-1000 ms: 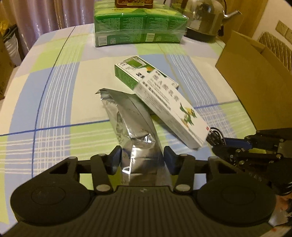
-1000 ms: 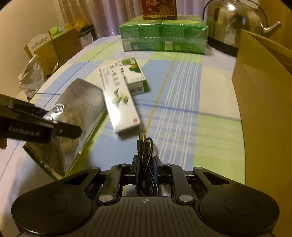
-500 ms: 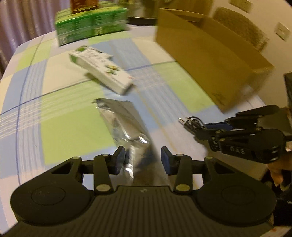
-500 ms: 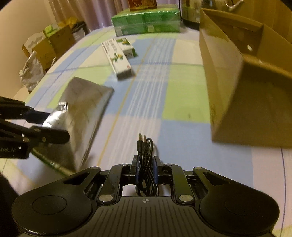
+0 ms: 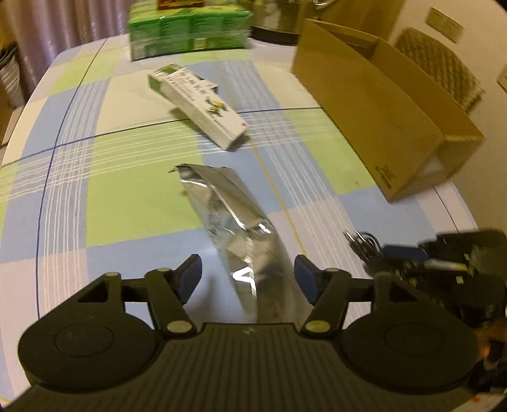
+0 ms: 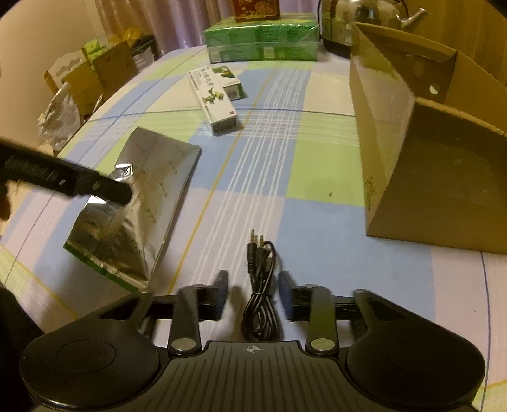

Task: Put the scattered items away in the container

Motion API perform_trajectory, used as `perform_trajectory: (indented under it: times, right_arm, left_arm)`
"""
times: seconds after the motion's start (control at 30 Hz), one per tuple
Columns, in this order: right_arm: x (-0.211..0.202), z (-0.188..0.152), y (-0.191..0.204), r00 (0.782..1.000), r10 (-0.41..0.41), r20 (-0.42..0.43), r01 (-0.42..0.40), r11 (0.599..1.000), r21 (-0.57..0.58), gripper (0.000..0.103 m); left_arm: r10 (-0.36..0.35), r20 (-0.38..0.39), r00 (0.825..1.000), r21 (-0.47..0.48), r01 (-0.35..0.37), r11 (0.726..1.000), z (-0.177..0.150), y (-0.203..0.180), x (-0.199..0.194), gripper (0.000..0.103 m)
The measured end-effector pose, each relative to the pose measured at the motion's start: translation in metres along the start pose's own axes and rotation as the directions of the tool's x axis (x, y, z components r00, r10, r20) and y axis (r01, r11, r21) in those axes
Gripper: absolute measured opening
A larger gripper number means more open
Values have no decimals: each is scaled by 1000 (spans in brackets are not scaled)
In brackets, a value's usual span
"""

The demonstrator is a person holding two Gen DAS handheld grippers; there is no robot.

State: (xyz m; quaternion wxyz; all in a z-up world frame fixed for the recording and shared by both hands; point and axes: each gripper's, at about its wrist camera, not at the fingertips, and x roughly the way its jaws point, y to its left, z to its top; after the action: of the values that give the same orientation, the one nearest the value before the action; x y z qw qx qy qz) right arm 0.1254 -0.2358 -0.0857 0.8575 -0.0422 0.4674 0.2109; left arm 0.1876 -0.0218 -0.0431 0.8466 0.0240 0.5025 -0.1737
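A silver foil pouch point(image 5: 234, 218) lies on the checked tablecloth between the spread fingers of my left gripper point(image 5: 248, 279), which is open. The pouch also shows in the right wrist view point(image 6: 142, 196). A coiled black audio cable point(image 6: 260, 298) lies between the fingers of my right gripper point(image 6: 253, 294), which is open. A white and green medicine box point(image 5: 202, 107) lies on a second green box farther out on the table. The open cardboard box point(image 5: 380, 104) stands at the right; in the right wrist view point(image 6: 412, 133) its inside shows.
A green shrink-wrapped pack point(image 5: 187, 28) with a brown box on top stands at the table's far edge beside a steel kettle point(image 6: 358, 22). Cardboard boxes and bags point(image 6: 95, 73) stand beyond the table's left edge. A chair back point(image 5: 443, 66) is behind the box.
Both grippers have opened: the left let go of the foil pouch, the right let go of the cable. Both items now lie on the table near its front edge.
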Motion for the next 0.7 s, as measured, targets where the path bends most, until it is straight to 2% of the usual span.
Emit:
perform_trajectory:
  times: [0.07,0.2,0.47,0.7]
  right_arm:
    - [2,-1,1,1000,0,2,0,1000,-10,37]
    - [5,0,-1,1000,-1,2,1,1000,-18,37]
    - [8,2,-6,1000,13,2,-13,1000,-11,37]
    - [5,2,-10,1000,20,7,-20,1000,1,37]
  left_arm:
    - [-5,-20,1000,-20,5,1000,6,5,7,66]
    - [-41,-51,998,-67,38,997,16,12,24,66]
    - [-31,-142,989,-61,22,998,28,7,58,65]
    - [-5,-163,987,39,11,999,29,-8,64,48]
